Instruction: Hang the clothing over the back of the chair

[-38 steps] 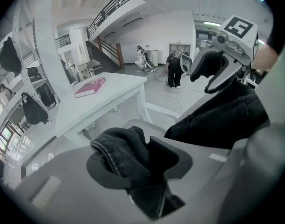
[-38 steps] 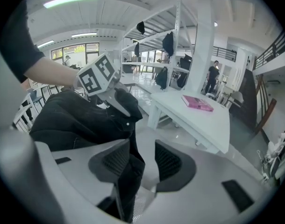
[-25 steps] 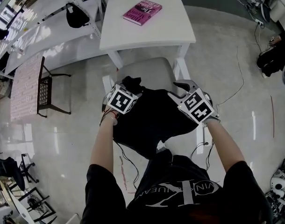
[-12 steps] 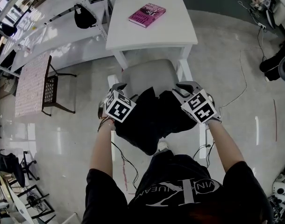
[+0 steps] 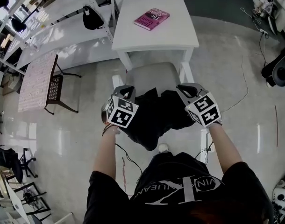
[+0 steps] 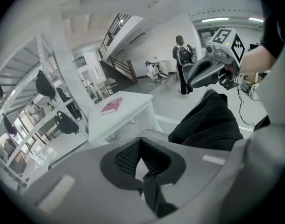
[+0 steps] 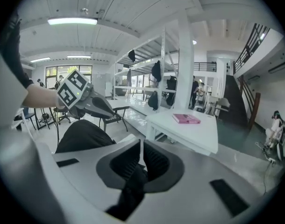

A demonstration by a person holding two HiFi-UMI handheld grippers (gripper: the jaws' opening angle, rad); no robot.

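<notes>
Black clothing [image 5: 154,118] | left tool [image 5: 126,89], right tool [image 5: 184,88]: just closed on it

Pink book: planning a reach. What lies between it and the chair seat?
Between pink book and chair seat: bare white table, then a strip of floor, per the head view.

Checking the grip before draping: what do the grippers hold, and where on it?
The black fabric garment, by its top edge: left gripper shut on one end, right gripper, whose jaws have just been closing on fabric, at the other.
</notes>
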